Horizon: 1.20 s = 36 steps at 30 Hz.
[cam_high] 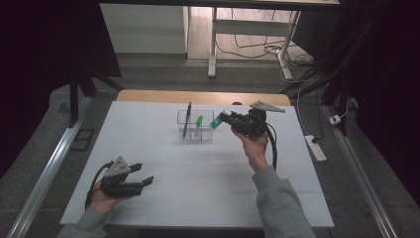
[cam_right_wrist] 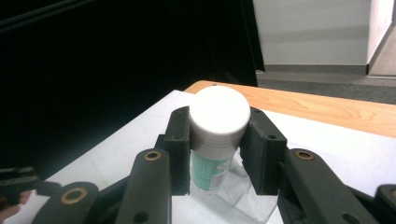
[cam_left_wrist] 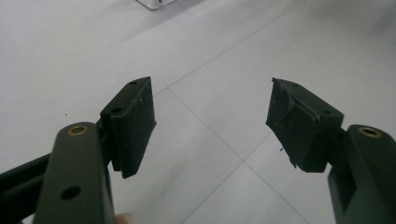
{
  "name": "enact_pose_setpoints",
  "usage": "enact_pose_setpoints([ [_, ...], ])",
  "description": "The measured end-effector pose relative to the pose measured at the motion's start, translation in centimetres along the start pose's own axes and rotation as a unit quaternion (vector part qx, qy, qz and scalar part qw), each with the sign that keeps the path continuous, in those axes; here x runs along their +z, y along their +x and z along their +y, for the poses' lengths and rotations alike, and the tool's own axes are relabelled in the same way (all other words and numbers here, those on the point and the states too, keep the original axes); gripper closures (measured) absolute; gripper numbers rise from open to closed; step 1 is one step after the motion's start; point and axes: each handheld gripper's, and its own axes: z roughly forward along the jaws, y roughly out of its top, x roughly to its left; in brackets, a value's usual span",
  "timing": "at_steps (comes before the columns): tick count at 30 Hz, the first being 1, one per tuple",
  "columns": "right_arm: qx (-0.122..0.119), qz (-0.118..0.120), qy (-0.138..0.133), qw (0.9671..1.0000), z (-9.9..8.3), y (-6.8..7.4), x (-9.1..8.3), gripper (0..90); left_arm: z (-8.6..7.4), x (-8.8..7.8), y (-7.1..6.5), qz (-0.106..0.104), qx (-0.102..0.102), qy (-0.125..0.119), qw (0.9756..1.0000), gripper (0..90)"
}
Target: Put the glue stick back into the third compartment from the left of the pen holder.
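My right gripper (cam_high: 224, 118) is shut on a white-capped tube with a teal label (cam_high: 216, 122), held tilted just right of a clear plastic organizer (cam_high: 179, 124) at the table's far middle. In the right gripper view the tube (cam_right_wrist: 219, 114) sits cap-forward between both pads of that gripper (cam_right_wrist: 219, 144), with the clear organizer (cam_right_wrist: 252, 205) below it. A dark blue pen (cam_high: 186, 120) and a green item (cam_high: 199, 121) stand in the organizer. My left gripper (cam_high: 143, 174) rests low at the near left, open, with nothing between its fingers (cam_left_wrist: 212, 121).
A white sheet (cam_high: 198, 183) covers the table, and a wooden edge (cam_high: 148, 95) shows at the far side. A corner of the organizer (cam_left_wrist: 156, 3) peeks in at the top of the left gripper view. Cables and table legs (cam_high: 213, 49) lie on the floor beyond.
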Motion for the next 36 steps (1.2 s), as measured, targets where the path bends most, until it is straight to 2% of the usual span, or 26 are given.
enact_pose_setpoints([
  [10,-0.009,-0.019,0.012,0.9997,1.0,-0.4,2.5,64.7,-0.1,-0.1,0.2,0.001,-0.004,0.001,1.0,31.1],
  [17,-0.012,-0.03,0.019,0.9993,0.9,-0.8,3.8,64.7,-0.2,-0.1,0.5,0.001,-0.006,0.002,1.0,31.0],
  [19,-0.019,-0.04,0.02,0.9988,0.7,-0.9,4.2,64.6,-0.2,-0.1,0.4,0.002,-0.005,0.002,1.0,31.0],
  [24,-0.014,-0.046,0.03,0.9984,0.1,-1.5,5.1,64.5,-0.2,-0.1,0.5,0.001,-0.005,0.001,1.0,31.0],
  [27,-0.019,-0.048,0.033,0.9981,-0.2,-1.6,5.3,62.8,-0.3,-0.1,0.6,0.001,-0.006,0.002,1.0,31.0],
  [30,-0.02,-0.052,0.025,0.9981,-0.2,-1.4,5.1,52.9,-0.3,-0.1,0.6,0.002,-0.006,0.002,1.0,31.0],
  [36,-0.03,-0.051,0.017,0.9981,-0.1,-1.1,3.9,48.3,-0.2,0.0,0.5,0.003,-0.002,0.003,1.0,31.1],
])
